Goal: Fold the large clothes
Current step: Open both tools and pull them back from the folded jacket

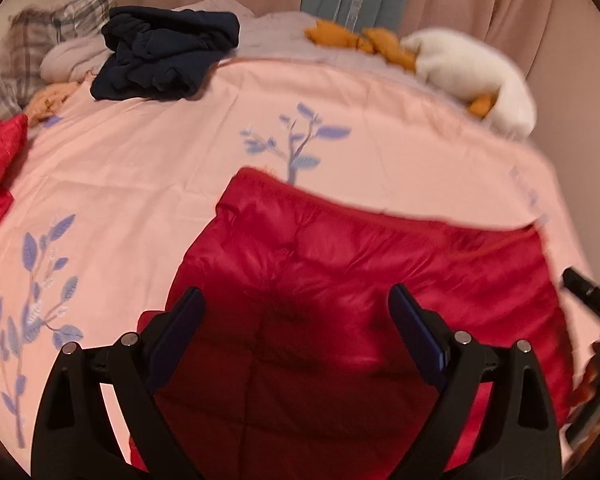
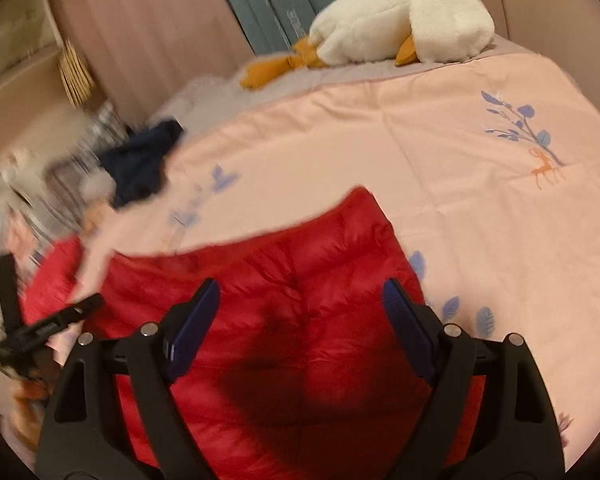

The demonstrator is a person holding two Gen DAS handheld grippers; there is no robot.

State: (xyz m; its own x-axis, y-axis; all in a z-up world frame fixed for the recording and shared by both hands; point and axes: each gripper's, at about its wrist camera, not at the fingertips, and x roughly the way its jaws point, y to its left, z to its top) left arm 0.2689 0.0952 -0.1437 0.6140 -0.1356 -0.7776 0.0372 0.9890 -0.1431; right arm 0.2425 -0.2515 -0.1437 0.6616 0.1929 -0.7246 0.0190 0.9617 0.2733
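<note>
Pink cotton bedspread (image 1: 148,168), smooth, faint creases, blue leaf prints, covers bed. Red quilted puffer jacket (image 1: 340,280), glossy, stitched in puffy squares, lies flat on spread at near edge, right under both your tools. Plush white goose (image 2: 400,24), fuzzy, orange feet, at far edge. Dark navy garment (image 1: 164,52), soft, crumpled heap, far side. Your left gripper (image 1: 296,320): jaws spread wide, nothing held. Your right gripper (image 2: 300,312): wide apart too, empty above jacket.
</note>
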